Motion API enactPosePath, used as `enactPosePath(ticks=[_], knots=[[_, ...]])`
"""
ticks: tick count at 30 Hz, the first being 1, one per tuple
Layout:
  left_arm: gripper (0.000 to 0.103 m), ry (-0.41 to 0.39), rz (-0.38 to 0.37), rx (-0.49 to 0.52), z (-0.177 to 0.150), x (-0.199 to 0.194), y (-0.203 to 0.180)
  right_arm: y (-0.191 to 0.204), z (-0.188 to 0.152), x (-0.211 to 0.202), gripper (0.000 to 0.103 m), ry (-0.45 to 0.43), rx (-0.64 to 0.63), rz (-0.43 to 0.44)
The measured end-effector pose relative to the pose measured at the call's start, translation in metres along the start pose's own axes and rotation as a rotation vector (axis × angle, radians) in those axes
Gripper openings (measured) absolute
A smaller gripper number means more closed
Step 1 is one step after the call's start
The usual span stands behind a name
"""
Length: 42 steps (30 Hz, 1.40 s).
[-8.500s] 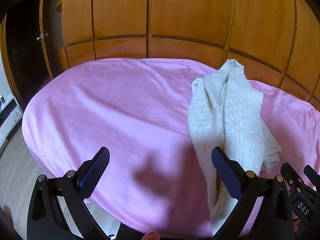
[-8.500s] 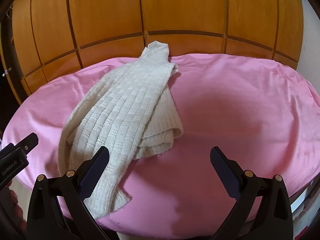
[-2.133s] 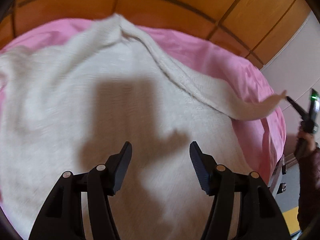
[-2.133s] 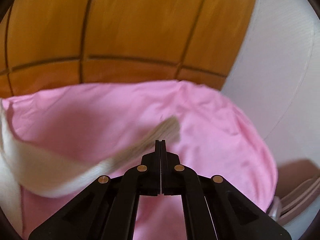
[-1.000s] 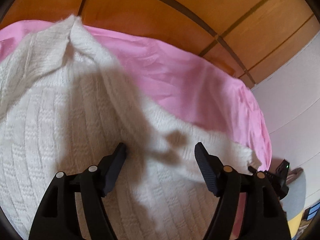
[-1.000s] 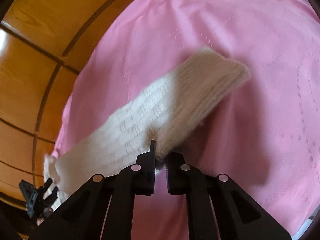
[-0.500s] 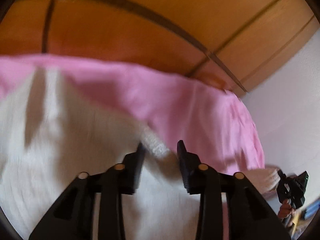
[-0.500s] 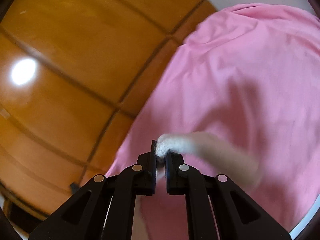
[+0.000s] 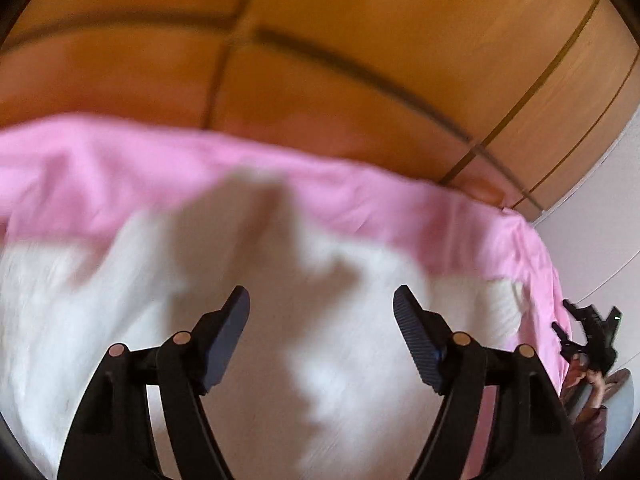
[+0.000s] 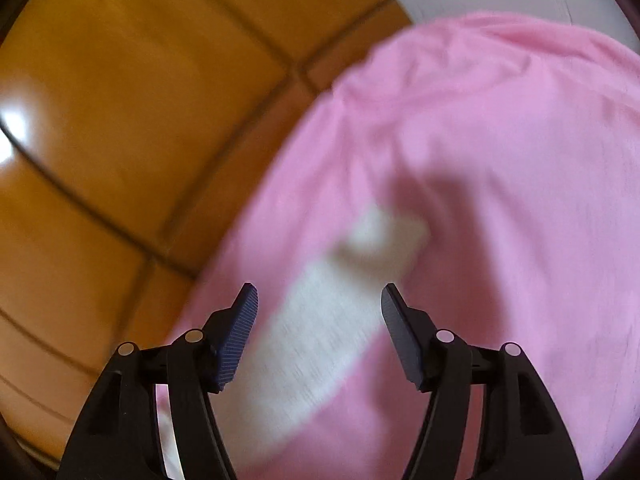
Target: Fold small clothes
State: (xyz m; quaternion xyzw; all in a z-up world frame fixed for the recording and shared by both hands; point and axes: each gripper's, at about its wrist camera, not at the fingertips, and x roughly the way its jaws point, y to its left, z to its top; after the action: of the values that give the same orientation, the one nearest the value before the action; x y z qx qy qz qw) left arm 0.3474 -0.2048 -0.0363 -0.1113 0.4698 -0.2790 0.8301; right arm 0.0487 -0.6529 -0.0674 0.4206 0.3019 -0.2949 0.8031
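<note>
While the sweater (image 9: 120, 320) lies spread on the pink sheet (image 9: 280, 184), both grippers stand clear above it.

Sleeve (image 10: 320, 320) runs from 7 toward 1 o'clock in the right view, loose on the sheet. Right gripper (image 10: 319, 304): jaws just opened wide, nothing pinched. Left gripper (image 9: 321, 308): jaws just reopened wide over the sweater, empty. Wood panels (image 9: 320, 40) at 12 o'clock. Frames blurred.

Left gripper (image 9: 321, 306): black frame, copper-toned pivot pins, dark blue ribbed pads (image 9: 414, 336). Right gripper (image 10: 319, 303): identical build, silver pins. Beside it, a maroon sleeve (image 9: 592, 436).
</note>
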Motion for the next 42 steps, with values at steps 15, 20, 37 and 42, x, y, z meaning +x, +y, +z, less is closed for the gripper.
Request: enactPosePath(ticks=[15,20,37,42], knots=[[0.075,-0.051,0.124,-0.25,-0.133,-0.13,0.095,0.005,0.002,0.046,0.004,-0.017,-0.075,-0.318],[0.075,-0.11,0.255,-0.35,-0.156,-0.183,0.15,-0.021,-0.002,0.047,0.005,0.022,-0.11,-0.405],[0.085,-0.34,0.47,-0.765,-0.209,-0.323,0.345,0.173,-0.166,-0.018,0.076,0.166,-0.543,0.096],[0.084,-0.316,0.387,-0.845,-0.191,-0.307,0.394,0.236,-0.267,-0.01,0.076,0.319,-0.716,0.215]])
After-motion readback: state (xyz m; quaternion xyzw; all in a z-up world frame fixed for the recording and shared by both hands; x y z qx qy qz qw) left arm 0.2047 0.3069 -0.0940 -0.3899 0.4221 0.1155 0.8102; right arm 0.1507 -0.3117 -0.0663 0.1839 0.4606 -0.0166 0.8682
